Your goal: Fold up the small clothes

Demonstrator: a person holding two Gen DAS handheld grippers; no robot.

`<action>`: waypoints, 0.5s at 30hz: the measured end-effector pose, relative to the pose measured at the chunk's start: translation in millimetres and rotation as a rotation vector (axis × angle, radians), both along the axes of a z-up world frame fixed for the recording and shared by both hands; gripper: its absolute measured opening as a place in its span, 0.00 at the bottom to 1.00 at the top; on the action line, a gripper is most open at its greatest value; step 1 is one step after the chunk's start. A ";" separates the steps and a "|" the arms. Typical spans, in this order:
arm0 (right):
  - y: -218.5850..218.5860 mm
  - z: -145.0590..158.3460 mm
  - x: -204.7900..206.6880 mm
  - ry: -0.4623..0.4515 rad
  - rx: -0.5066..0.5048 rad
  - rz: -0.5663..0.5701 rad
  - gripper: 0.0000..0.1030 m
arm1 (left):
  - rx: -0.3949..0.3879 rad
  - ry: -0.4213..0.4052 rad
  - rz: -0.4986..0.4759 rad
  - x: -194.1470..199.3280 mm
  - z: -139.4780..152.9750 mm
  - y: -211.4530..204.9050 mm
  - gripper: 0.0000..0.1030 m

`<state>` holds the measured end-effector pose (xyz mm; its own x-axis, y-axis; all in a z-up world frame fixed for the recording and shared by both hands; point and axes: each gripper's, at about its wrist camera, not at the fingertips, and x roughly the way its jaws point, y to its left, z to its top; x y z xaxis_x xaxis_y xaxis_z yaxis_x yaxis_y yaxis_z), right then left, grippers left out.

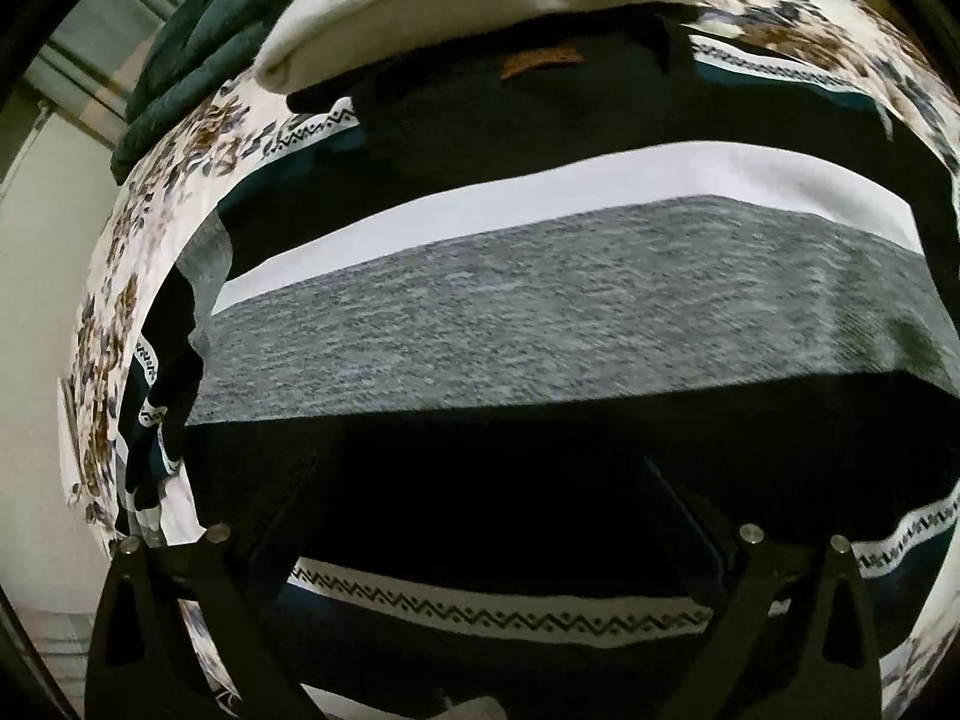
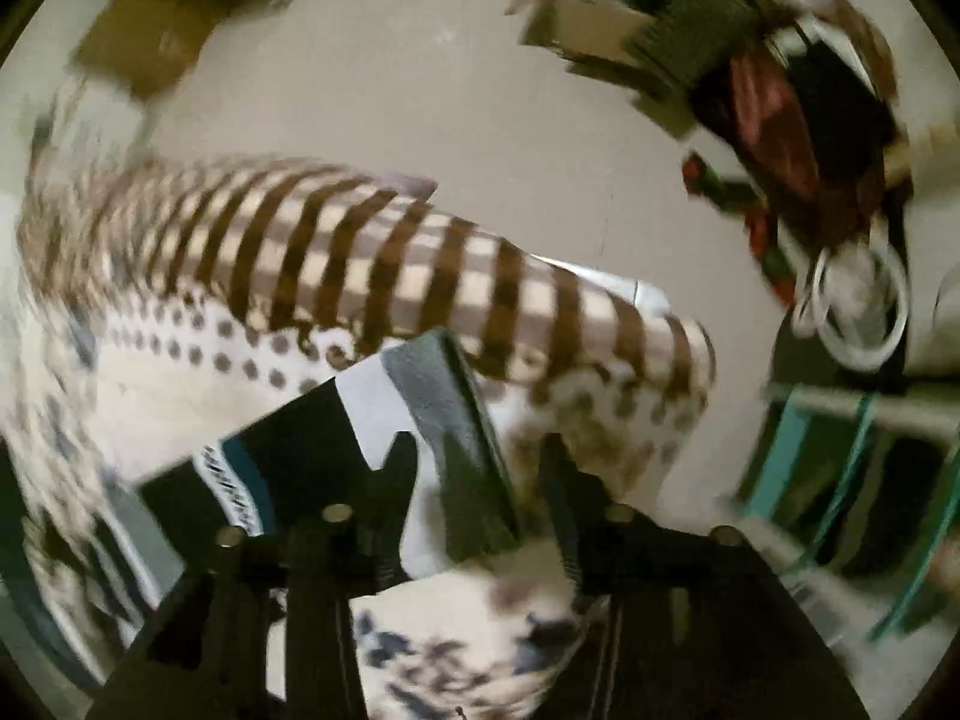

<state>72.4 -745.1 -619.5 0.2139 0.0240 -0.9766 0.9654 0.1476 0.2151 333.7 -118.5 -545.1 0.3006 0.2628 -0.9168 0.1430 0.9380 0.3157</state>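
Observation:
A small garment (image 1: 540,306) with black, white, grey and teal bands and zigzag trim lies flat on a floral bedsheet (image 1: 120,276). In the left wrist view it fills the frame. My left gripper (image 1: 480,468) hovers over its black band, fingers (image 1: 282,504) spread wide, holding nothing. In the blurred right wrist view, my right gripper (image 2: 474,456) has a corner of the same garment (image 2: 420,396) lying between its fingers; the jaws stand partly apart and I cannot tell whether they pinch the cloth.
A white pillow (image 1: 420,6) and a dark green blanket (image 1: 198,48) lie beyond the garment. A brown striped cloth (image 2: 384,252) lies on the bed edge. Cardboard boxes (image 2: 150,30), bags (image 2: 798,102) and a teal frame (image 2: 840,468) stand on the floor.

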 end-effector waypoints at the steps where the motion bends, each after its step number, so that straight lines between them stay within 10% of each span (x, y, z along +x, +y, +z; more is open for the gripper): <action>1: 2.9 -5.4 -13.8 -0.046 0.028 -0.054 0.46 | 0.002 -0.001 -0.007 -2.8 -0.1 -1.4 1.00; 6: 34.8 -52.7 -47.7 -0.244 0.203 -0.278 0.46 | -0.002 0.000 -0.017 -11.7 -2.1 -1.7 1.00; 10: 47.8 -56.2 -44.8 -0.316 0.097 -0.368 0.46 | -0.009 -0.020 -0.009 -11.6 0.1 2.7 1.00; 12: 51.5 -50.7 -34.6 -0.293 0.035 -0.354 0.19 | -0.017 -0.038 0.007 -8.0 4.2 9.1 1.00; 15: 57.1 -38.8 -16.3 -0.258 -0.011 -0.313 0.13 | -0.032 -0.055 0.031 -5.3 9.6 18.1 1.00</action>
<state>56.1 -688.0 -658.3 0.4477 -0.0917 -0.8895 0.8784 -0.1413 0.4566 328.4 -100.4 -535.6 0.3429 0.2435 -0.9073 0.0968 0.9515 0.2920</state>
